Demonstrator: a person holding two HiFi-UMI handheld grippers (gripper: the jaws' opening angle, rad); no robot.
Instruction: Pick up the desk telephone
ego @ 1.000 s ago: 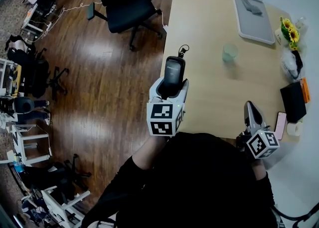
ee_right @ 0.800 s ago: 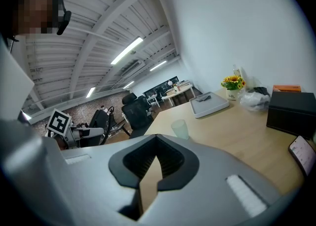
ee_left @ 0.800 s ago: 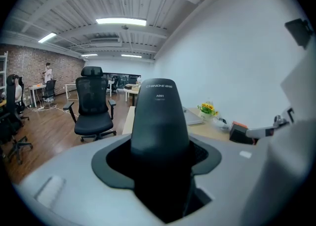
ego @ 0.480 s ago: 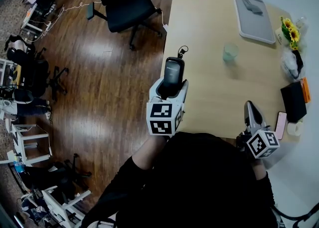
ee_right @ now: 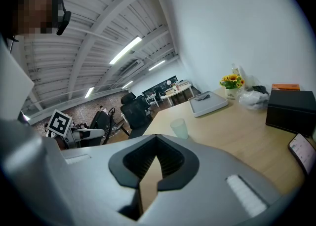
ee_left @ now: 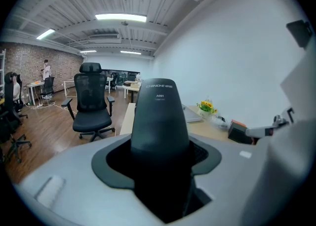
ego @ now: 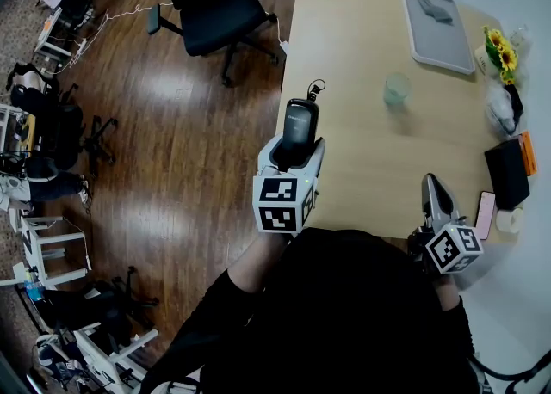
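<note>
**A:** Where is the desk telephone?

**B:** It is in the left hand-held gripper. The jaws stand fairly wide, one on each side of its black body. The rounded end sticks out past the jaws, and a short bit of cord curls off that end.

**A:** Is it on the tabletop?

**B:** No, it is held up. From the head view it lies over the tabletop's left edge, where the wood floor begins. The left gripper view shows it upright between the pads, with a black office chair well beyond it.

**A:** And the right hand-held gripper?

**B:** Its jaw tips meet with nothing between them. It is over the near edge of the tabletop, well apart from the telephone.

**A:** What else is on the tabletop?

**B:** A pale cup stands near the middle and a grey tray sits at the far end. Sunflowers, a black box and a smartphone lie along the right side.
</note>
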